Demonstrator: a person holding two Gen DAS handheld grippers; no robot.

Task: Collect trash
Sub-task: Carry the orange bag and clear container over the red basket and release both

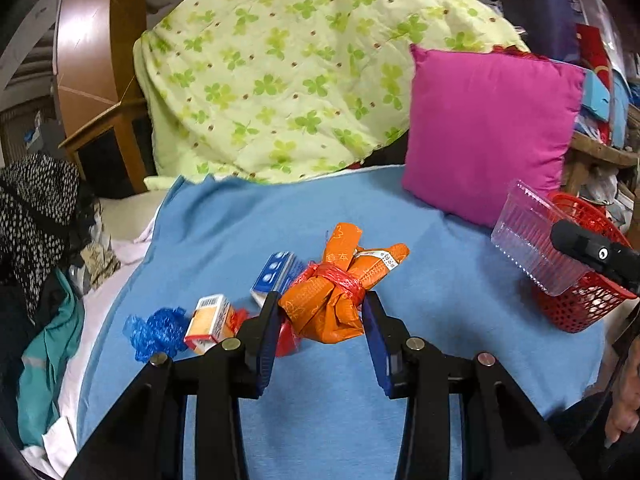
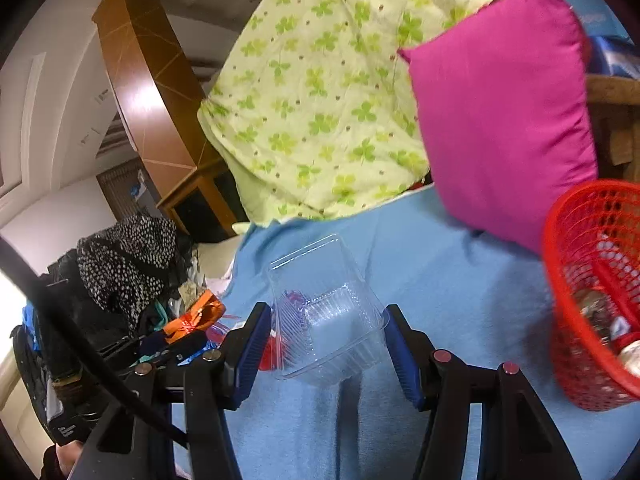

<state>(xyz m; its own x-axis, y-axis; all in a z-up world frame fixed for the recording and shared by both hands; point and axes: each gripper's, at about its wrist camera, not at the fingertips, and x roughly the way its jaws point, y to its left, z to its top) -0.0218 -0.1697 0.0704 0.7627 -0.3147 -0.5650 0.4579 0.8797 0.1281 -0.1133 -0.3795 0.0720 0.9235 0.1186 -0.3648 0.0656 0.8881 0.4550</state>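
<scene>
While the red basket (image 2: pixel 592 280) already holds some trash, the left gripper (image 1: pixel 322 316) clamps an orange wrapper bundle (image 1: pixel 340 292) and the right gripper (image 2: pixel 326 340) grips a clear plastic tub (image 2: pixel 324 320); a small box (image 1: pixel 210 320) and blue wrapper (image 1: pixel 154 330) remain on the blue blanket (image 1: pixel 320 400).

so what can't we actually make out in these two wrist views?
- Red basket: contents, right wrist view; mesh wall and frame edge cut them off.
- Print on the orange bundle: too small, left wrist view.
- Red scrap: behind a left gripper finger.
- Clear plastic container: right gripper pad contact unclear through the plastic.
</scene>
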